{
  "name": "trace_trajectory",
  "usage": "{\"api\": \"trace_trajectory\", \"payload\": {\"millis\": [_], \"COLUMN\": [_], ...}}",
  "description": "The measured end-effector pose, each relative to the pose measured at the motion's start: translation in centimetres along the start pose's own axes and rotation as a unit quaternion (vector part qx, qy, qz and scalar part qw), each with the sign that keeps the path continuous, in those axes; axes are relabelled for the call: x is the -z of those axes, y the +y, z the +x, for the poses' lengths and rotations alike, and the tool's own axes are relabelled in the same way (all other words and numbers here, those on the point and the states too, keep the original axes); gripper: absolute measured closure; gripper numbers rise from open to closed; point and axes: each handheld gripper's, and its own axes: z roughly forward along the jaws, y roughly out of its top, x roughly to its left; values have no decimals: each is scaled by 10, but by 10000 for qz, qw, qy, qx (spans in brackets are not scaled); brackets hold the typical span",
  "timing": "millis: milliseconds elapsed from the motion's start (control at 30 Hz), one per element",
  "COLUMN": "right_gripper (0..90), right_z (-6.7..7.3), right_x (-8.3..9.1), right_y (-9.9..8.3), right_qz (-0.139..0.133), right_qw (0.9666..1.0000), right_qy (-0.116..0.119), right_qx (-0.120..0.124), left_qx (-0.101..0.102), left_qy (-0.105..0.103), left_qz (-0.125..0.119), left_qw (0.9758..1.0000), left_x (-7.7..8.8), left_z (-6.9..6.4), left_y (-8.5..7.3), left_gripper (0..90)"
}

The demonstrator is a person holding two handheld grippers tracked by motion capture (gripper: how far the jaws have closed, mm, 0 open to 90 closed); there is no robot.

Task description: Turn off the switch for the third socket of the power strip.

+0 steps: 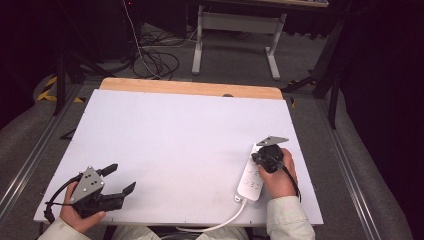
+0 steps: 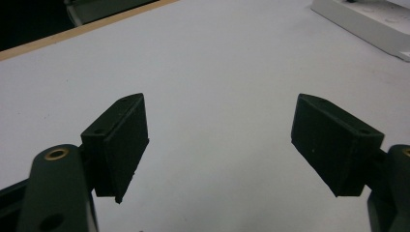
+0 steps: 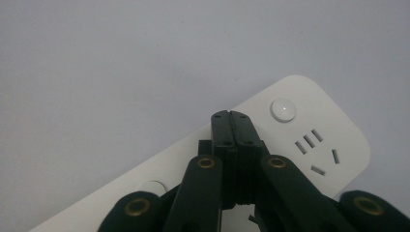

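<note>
A white power strip [image 1: 251,176] is seen on the white table [image 1: 175,145], near the table's right edge and close to the person's side. A white cable [image 1: 220,223] is joined to the near end of the strip and is led off toward the person.

The right gripper [image 1: 270,156] is held by the right hand [image 1: 279,177] straight over the far end of the strip. It is pointed down at the strip. In the right gripper view, the right gripper [image 3: 230,116] is shown with its two black jaws pressed flat together, and nothing is held between them. The tips are placed just beside the round white button [image 3: 283,109] at the rounded end of the strip [image 3: 309,96]. Whether the strip is touched by the tips cannot be told. A set of small socket slots [image 3: 314,147] is seen just past the button, on the same face of the strip.

The left gripper [image 1: 118,180] is held by the left hand [image 1: 80,216] well apart from the strip, over the table's near left corner. In the left gripper view, the left gripper [image 2: 220,145] is shown with its jaws spread wide, and only bare table is found between them. The strip [image 2: 362,19] is seen far off in the top right corner of that view.
</note>
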Motion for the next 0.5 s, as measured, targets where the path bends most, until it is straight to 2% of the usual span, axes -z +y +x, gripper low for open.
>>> {"api": "trace_trajectory", "payload": {"millis": [233, 500], "right_gripper": [900, 900], "right_z": [3, 3], "right_x": [0, 0], "right_y": [0, -1], "right_qz": [2, -23], "right_qw": [10000, 10000], "right_qy": [-91, -93], "right_qx": [36, 25], "left_qx": [13, -7], "left_qy": [1, 20], "left_qz": [4, 3], "left_qw": [10000, 10000], "left_x": [0, 0], "left_z": [0, 0], "left_y": [0, 0], "left_gripper": [214, 215]}}
